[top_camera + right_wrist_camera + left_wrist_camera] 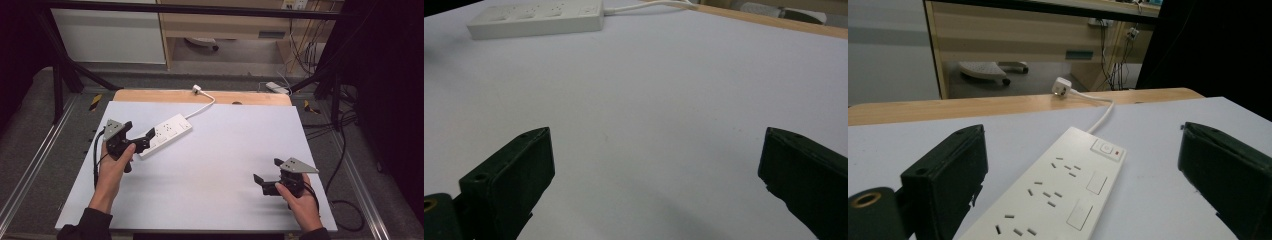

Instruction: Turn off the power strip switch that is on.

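One power strip (pixel 166 133) upper left, near end cut off between the spread left tool (pixel 141 141); right tool (pixel 266 176) spread too

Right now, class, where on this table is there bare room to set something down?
The wide white sheet between the power strip and the right gripper is bare. The far left is crowded: the left gripper, jaws open, straddles the strip's near end.

My left gripper (pixel 141 142) hiding the near end of the power strip (pixel 167 132), its socket markings too small to read, my forearms cut off by the near edge
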Demonstrator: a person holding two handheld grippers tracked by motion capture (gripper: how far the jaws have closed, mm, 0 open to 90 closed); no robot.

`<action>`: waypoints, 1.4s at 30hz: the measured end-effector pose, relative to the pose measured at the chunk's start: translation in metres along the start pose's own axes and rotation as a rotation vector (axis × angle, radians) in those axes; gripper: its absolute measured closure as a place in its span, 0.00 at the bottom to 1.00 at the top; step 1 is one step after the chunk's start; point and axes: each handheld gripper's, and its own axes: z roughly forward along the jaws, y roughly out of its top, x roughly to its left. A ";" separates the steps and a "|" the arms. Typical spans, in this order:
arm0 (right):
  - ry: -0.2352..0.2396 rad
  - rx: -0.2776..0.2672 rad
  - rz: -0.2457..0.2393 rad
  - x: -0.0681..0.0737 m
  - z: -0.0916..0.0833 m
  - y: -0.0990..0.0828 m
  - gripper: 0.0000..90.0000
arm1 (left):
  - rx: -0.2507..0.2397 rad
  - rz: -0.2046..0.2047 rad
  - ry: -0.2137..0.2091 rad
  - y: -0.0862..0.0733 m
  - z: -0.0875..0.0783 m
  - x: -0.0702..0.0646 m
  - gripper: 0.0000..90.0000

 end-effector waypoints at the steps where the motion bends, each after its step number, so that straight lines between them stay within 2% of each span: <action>1: 0.000 0.000 0.000 0.000 0.000 0.000 0.02 | -0.001 -0.002 0.002 0.001 -0.001 0.001 0.06; 12: 0.000 0.002 0.002 0.000 0.000 0.000 0.02 | -0.002 -0.008 0.017 0.013 -0.012 0.002 0.06; 18: -0.001 0.002 0.004 -0.001 0.000 0.000 0.02 | 0.026 -0.013 0.029 0.017 -0.017 0.000 0.06; 23: 0.000 0.002 0.007 -0.001 0.000 0.000 0.02 | 0.033 -0.011 0.021 0.022 -0.021 -0.003 0.06; 33: 0.001 0.004 0.008 -0.001 0.001 0.000 0.02 | 0.049 0.023 0.012 0.029 -0.031 -0.010 0.06; 42: 0.000 0.006 0.004 -0.001 0.000 0.000 0.02 | 0.056 0.055 -0.002 0.032 -0.048 -0.016 0.06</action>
